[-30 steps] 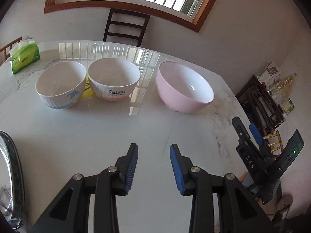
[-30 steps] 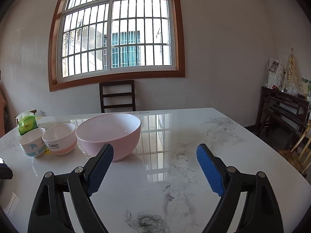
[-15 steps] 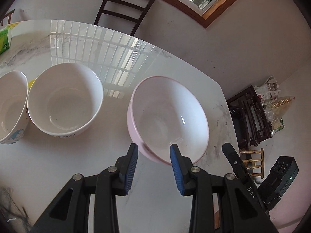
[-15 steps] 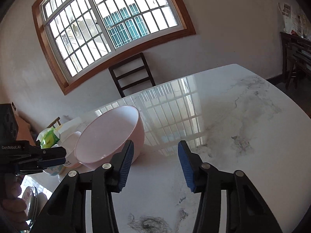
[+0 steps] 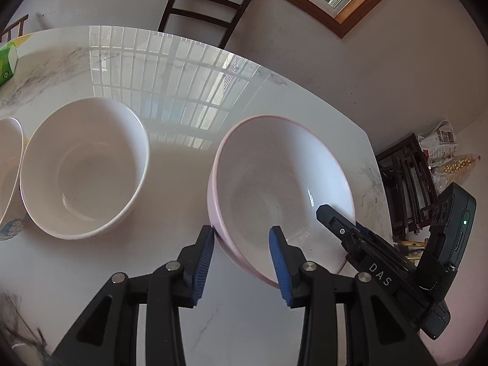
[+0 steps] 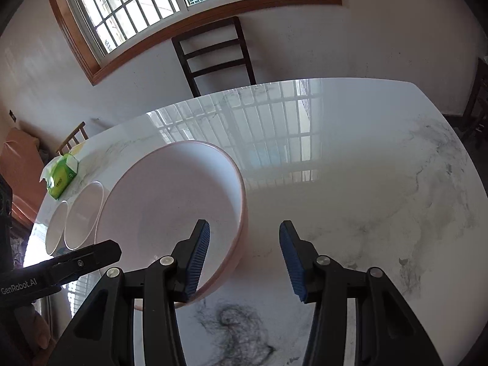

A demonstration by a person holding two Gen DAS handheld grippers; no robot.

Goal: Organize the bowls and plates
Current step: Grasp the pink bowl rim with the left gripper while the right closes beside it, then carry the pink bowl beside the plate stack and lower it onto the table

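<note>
A large pink bowl [image 5: 274,177] stands on the white marble table [image 5: 183,70]. My left gripper [image 5: 241,230] straddles its near rim, one pad outside the wall and one inside. Its jaws are opening and neither pad presses the rim. My right gripper [image 6: 244,224] straddles the opposite rim of the pink bowl [image 6: 170,201] with a wide gap, so it is open too. Left of the pink bowl sit a white bowl [image 5: 82,167] and a bowl with a blue cartoon [image 5: 7,180], cut off by the frame edge.
A green tissue pack [image 6: 61,180] lies at the far left of the table. A dark chair [image 6: 213,55] stands behind the table under the window. A tangle of dark hair [image 6: 231,323] lies near the front edge. Dark wooden furniture [image 5: 408,183] stands beyond the table's right edge.
Both grippers have moved in on the pink bowl and tipped downward, and each now straddles its rim. The right jaws narrowed from wide apart.
</note>
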